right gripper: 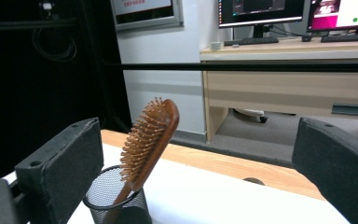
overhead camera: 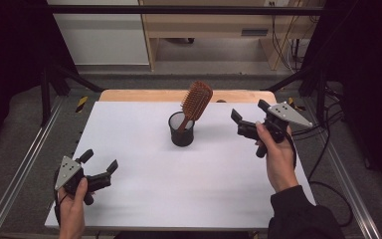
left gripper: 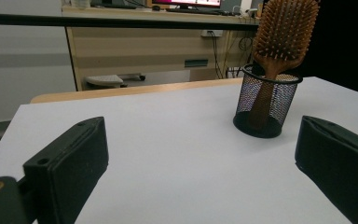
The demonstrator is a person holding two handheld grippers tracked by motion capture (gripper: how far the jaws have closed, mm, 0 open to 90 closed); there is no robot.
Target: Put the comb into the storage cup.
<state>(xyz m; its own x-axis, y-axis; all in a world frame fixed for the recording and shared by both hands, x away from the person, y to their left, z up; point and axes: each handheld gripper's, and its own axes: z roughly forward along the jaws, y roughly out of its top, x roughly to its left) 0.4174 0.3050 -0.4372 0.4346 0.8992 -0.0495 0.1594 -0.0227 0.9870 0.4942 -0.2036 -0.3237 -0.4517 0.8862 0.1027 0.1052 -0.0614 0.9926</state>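
Hairbrush [overhead camera: 196, 100] stands handle-down in the mesh cup [overhead camera: 181, 129] mid-counter [overhead camera: 144, 174], leaning right. Both tongs are apart and empty: right tongs [overhead camera: 248, 119] near the cup, left tongs [overhead camera: 99, 162] well apart. Withdraw level to avoid tipping it.

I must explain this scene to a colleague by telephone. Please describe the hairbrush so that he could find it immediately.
Start at the white table and look to the middle of its far half, where a black mesh cup stands. The wooden hairbrush stands in this cup, handle down, leaning to the right. Its brown oval head with bristles rises above the rim, and it is the tallest thing on the table.
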